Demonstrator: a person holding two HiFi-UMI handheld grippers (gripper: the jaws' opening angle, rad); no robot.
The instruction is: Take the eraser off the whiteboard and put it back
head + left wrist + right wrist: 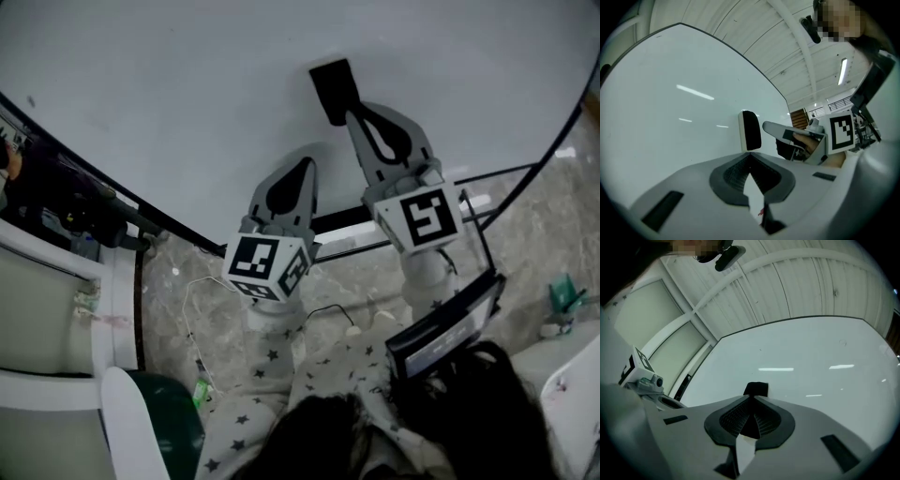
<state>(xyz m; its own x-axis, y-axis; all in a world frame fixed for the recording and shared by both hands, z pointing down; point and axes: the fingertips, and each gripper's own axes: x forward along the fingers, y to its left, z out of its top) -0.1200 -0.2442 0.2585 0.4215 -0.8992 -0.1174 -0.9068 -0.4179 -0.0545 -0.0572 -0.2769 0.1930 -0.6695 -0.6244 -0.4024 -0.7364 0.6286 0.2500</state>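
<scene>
The eraser (334, 89) is sitting on the whiteboard (169, 94), its long axis running eleven to five o'clock. The right gripper (352, 112) at its five o'clock end and the left gripper (305, 165) are both holding their jaws together, empty.

black eraser (335, 89), white whiteboard (187, 84), grey left gripper (302, 167), grey right gripper (354, 112), star-print sleeve (272, 375)

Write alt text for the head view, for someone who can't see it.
A black eraser sits on a whiteboard, and the right gripper aims its shut jaws at the eraser's lower edge. The left gripper, jaws also shut, is held beside it, lower in the picture and apart from the eraser. Star-patterned sleeves show below.
</scene>
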